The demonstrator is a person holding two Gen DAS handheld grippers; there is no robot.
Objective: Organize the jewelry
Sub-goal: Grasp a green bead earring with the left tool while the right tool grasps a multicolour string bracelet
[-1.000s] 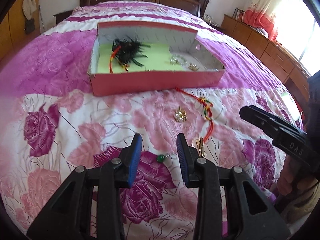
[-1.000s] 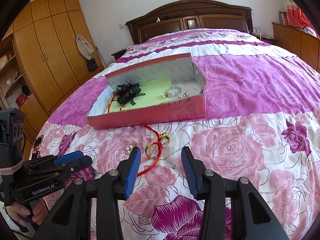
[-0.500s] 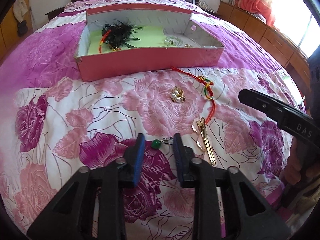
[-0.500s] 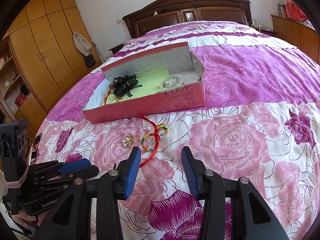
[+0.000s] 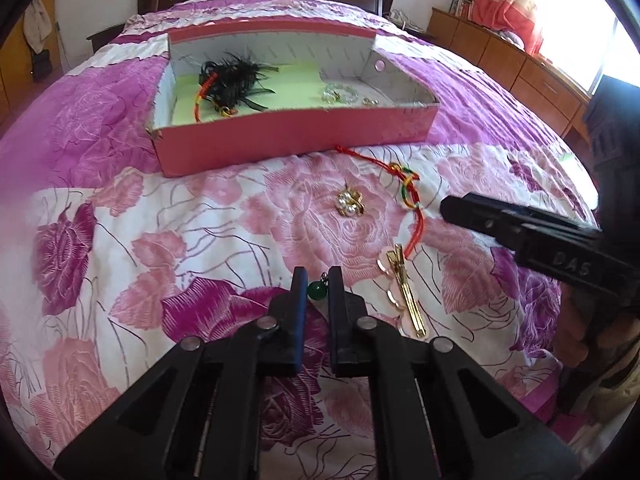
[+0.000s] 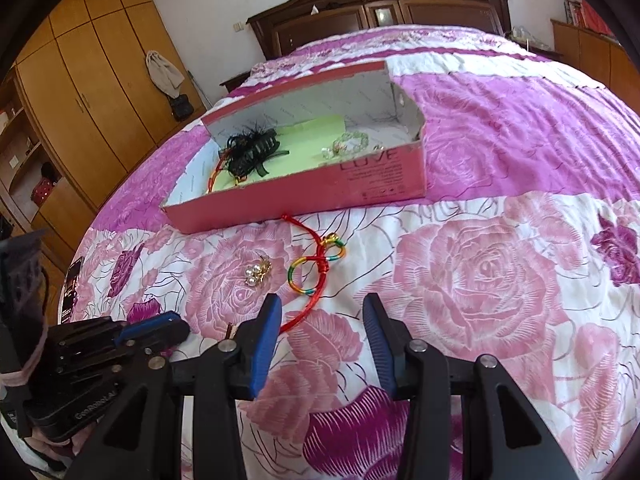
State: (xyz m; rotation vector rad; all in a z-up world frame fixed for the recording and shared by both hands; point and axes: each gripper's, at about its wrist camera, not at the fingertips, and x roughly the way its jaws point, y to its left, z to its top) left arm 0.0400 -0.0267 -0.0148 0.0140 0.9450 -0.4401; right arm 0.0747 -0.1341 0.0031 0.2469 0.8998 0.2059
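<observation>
A small green bead pendant [image 5: 317, 291] lies on the floral bedspread, and my left gripper [image 5: 318, 280] is shut on it, its pads pressing the bead's sides. Beside it on the right lies a gold hair clip [image 5: 404, 296]. A red cord bracelet [image 6: 316, 268] and a pearl brooch [image 6: 257, 271] lie in front of the red box [image 6: 300, 196]. My right gripper [image 6: 322, 312] is open and empty, just short of the cord's near end. Inside the box are a black feathered clip [image 5: 232, 80] and a clear bead bracelet [image 5: 340, 94].
The bed fills both views, with a dark wooden headboard [image 6: 380, 4] behind. A wooden wardrobe [image 6: 80, 92] stands to the left and a low dresser [image 5: 520, 64] under the window to the right. A dark phone [image 6: 71, 288] lies at the bed's left edge.
My left gripper's jaws have come together on the green bead. My right gripper has sunk a little toward the bedspread, still open as wide as before.
</observation>
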